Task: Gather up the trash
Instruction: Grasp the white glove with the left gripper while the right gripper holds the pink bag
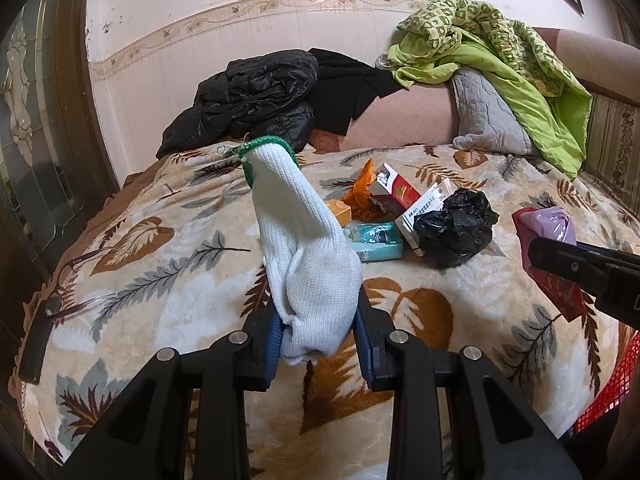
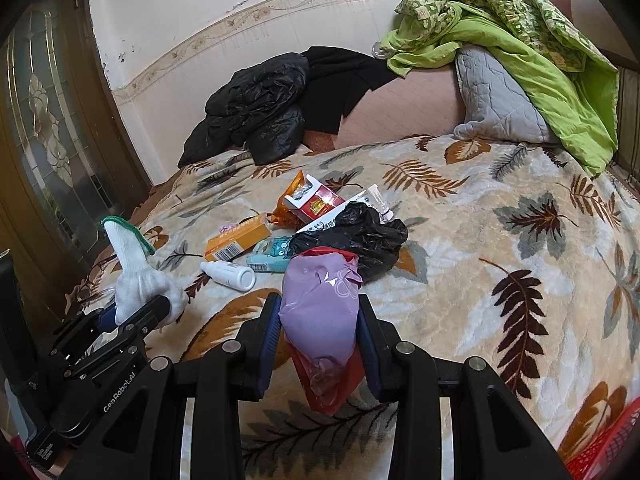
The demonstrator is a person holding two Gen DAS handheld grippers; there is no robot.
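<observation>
— Starting with the biggest thing: what does the bed (image 2: 480, 280) show about progress?

— Its leaf-patterned blanket carries a cluster of litter near the middle, so the collecting looks only partly done. A crumpled black bag (image 2: 360, 236), a red cigarette pack (image 2: 320, 204), an orange box (image 2: 238, 240), a teal packet (image 2: 270, 254) and a small white bottle (image 2: 230, 274) all lie there unpicked.

— And a bin?

— A red mesh basket (image 2: 608, 444) peeks in at the lower right corner; it is probably the destination.

— What do the grippers hold?

— The left gripper (image 1: 318, 332) is closed around a white knit glove (image 1: 304, 248), which stands up between its pads above the blanket. The right gripper (image 2: 318, 340) is clamped on a purple-and-red plastic bag (image 2: 320, 312), lifted just in front of the black bag.

— So what remains?

— Judging from this, both held pieces need dropping off, then the cluster ahead of the grippers.
</observation>
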